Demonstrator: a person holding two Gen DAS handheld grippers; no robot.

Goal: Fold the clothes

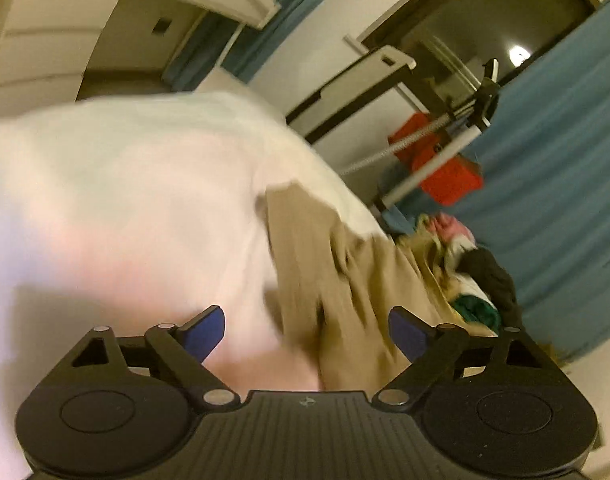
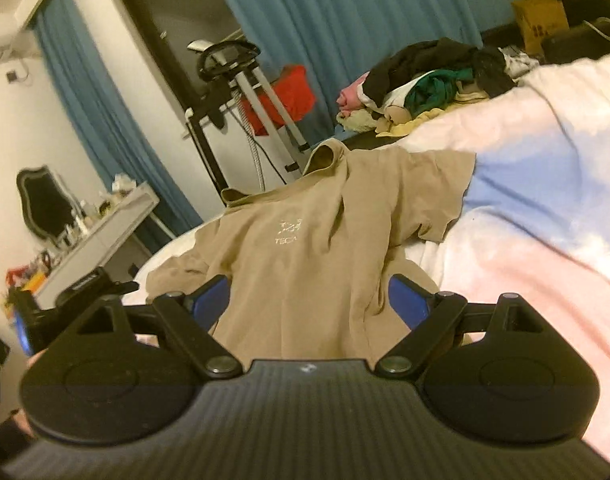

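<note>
The tan shirt [image 2: 305,256] at centre frame lies unfolded on the bed [image 2: 545,208]; my left fingers [image 1: 213,330] and right fingers [image 2: 215,300] are spread, empty.

Bed [image 2: 545,184] with pale pink-white cover. On it: tan T-shirt [image 2: 305,248], spread flat, logo up; heap of mixed clothes [image 2: 433,80] at far edge.

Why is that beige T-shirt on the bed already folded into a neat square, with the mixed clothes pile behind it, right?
Not folded: the right wrist view shows the beige T-shirt spread open, sleeves out, logo up. The clothes pile does lie behind it.
</note>
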